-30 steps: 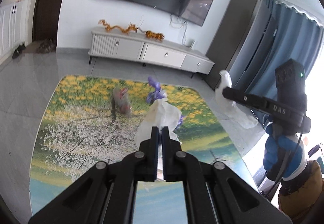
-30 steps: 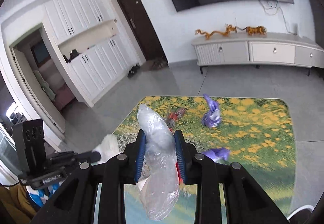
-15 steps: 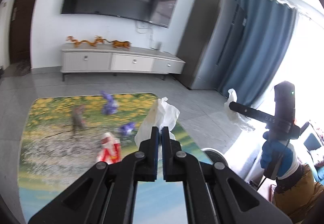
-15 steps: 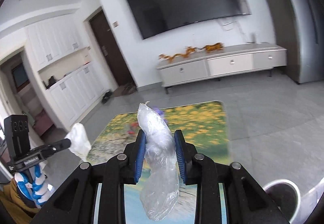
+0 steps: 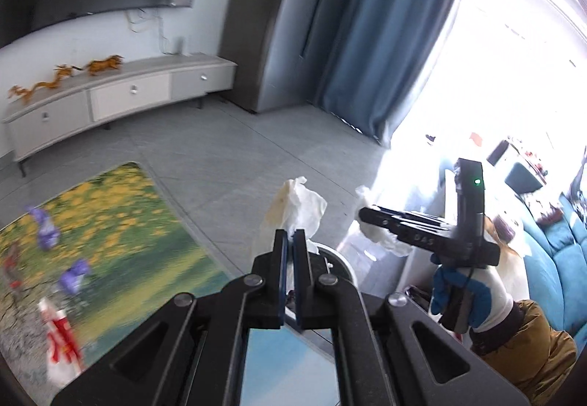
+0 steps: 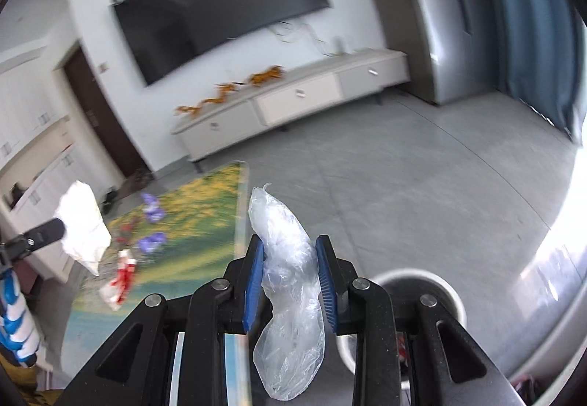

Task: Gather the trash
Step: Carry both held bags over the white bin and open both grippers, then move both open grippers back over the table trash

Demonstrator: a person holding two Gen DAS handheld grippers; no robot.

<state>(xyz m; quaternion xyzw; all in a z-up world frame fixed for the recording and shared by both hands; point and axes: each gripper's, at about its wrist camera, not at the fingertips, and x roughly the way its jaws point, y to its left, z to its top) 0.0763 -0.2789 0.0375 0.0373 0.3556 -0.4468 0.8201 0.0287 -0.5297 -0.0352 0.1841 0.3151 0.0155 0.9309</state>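
The left gripper [image 5: 288, 241] is clamped on a crumpled white tissue [image 5: 295, 209], jaws nearly touching, the paper sticking up past the tips. The right gripper [image 6: 290, 261] is closed on a clear plastic bag [image 6: 288, 281], pinched at its middle so a twisted end rises above the pads and a loose tail hangs below. Both pieces are carried in the air, off the rug [image 5: 121, 244], near a white round bin [image 6: 414, 281] standing on the grey floor [image 6: 422, 178] just off the rug's corner.

Both look very light and soft. The tissue should crush flat and tear if tugged; a pinch through its bunched middle is safest. The bag is probably slick and springy, likely to slide from the pads, so a grip across the thickest wad suits it.

On the rug lie purple wrappers [image 5: 75, 275] and a red-and-white packet [image 5: 60, 343], its print too blurred to read. The right gripper's side bears the letters "DAS" [image 5: 422, 239].
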